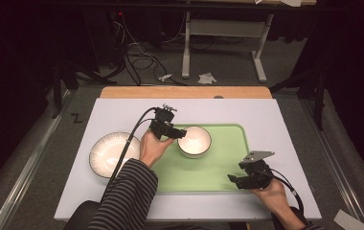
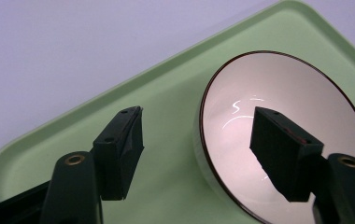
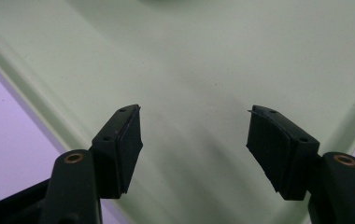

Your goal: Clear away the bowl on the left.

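A small white bowl point(image 1: 194, 141) with a dark rim stands on the left half of a light green tray point(image 1: 218, 167). My left gripper point(image 1: 175, 133) hovers at the bowl's left edge, open. In the left gripper view its jaws point(image 2: 196, 140) straddle the rim of the bowl point(image 2: 283, 93), one above the tray point(image 2: 166, 107) and one above the bowl's inside, with neither pad touching it. My right gripper point(image 1: 235, 181) is open over the tray's near right corner. In the right gripper view nothing lies between its jaws point(image 3: 194, 140), just the bare tray point(image 3: 189, 56).
A larger white plate point(image 1: 109, 153) with a dark rim sits on the white tabletop point(image 1: 122, 115) left of the tray. A wooden strip point(image 1: 185, 92) runs along the table's far edge. Cables and table legs stand on the floor beyond.
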Tool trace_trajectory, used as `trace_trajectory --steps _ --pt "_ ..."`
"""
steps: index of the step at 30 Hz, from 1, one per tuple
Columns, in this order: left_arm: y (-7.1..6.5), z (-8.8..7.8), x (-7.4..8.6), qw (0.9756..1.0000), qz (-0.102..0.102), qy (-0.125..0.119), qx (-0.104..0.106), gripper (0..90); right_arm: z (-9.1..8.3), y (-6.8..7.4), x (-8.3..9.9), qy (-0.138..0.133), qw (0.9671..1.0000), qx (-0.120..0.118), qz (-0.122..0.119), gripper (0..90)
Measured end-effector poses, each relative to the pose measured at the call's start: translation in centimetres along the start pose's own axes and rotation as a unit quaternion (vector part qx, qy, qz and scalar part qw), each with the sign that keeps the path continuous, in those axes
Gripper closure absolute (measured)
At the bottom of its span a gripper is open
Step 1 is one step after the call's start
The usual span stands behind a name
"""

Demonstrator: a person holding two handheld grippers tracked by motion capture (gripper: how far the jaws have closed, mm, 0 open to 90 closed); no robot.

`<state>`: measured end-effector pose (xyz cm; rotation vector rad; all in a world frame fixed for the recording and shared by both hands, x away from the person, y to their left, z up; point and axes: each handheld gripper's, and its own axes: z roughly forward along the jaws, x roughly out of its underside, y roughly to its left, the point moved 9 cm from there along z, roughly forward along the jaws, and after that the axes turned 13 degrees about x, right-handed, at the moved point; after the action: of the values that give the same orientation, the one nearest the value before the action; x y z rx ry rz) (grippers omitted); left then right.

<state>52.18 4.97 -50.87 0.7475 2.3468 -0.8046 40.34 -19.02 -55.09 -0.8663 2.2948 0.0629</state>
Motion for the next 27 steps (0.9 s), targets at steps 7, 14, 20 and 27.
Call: trace_trajectory --steps 7,14,20,27 --pt "0.3 -1.7 0.2 0.9999 -0.007 -0.014 0.006 33.7 0.0 0.0 0.0 0.002 1.0000 0.002 0.002 36.7" --pt "0.3 -2.8 0.9 0.9998 -0.009 -0.010 0.012 32.6 0.0 0.1 0.0 0.002 1.0000 0.001 -0.001 36.7" --pt "0.6 -4.1 1.1 0.9996 -0.015 -0.020 0.011 30.8 0.1 0.0 0.0 0.006 1.0000 -0.001 0.003 36.7" --pt "0.5 -6.2 1.8 0.9986 -0.028 -0.043 0.016 30.2 0.0 0.1 0.0 0.002 1.0000 -0.002 0.002 36.7"
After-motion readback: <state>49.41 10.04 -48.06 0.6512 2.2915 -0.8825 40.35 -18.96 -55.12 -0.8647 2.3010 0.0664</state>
